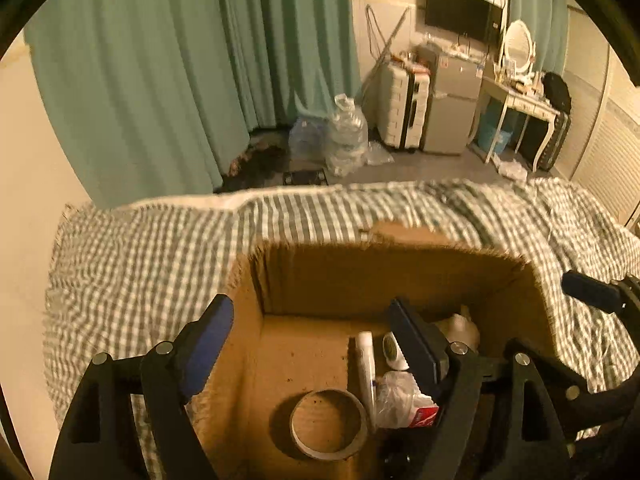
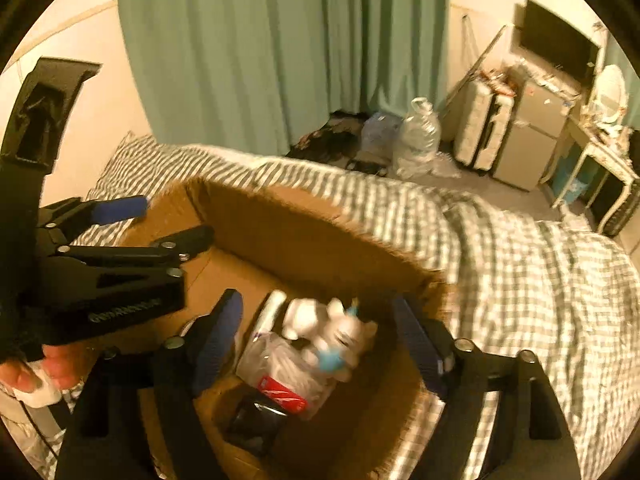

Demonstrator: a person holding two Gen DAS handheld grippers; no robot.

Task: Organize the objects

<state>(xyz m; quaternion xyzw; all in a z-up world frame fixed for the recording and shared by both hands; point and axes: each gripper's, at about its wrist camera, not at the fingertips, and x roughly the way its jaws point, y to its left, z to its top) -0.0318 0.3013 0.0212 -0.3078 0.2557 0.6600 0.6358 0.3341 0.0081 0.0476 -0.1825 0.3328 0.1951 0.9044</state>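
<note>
Cardboard box (image 1: pixel 304 280) sat open-topped on the checked bedspread (image 1: pixel 140 248), and everything being tidied was gathered inside it, so the box looked to be the collecting point for this job. On its floor lay a tape roll (image 1: pixel 329 424), flat on its side with the hole facing up, set apart from the rest toward the left claw's side. Beside it a white tube (image 1: pixel 366 368) lay lengthwise, its long axis running from the near side of the box toward the far wall, cap end away from the left camera. Packed just beside that were a crumpled clear plastic bag (image 1: pixel 394 398) with a red label, a small white round item I couldn't identify, and a white plush toy (image 2: pixel 340 332) with blue trim, blurred, tucked against the right-hand wall. A dark flat object (image 2: pixel 256 426) lay nearest the right camera. Both claws hung above the opening with nothing in them: the left claw (image 1: pixel 308 340) was spread wide over the bare patch of floor, and the right claw (image 2: pixel 320 332) was spread just as wide directly over the plush and the bag. My read was that the pile had been crowded to one side to leave room, with open floor left for more. Beyond the bed stood green curtains (image 1: pixel 160 72).
</note>
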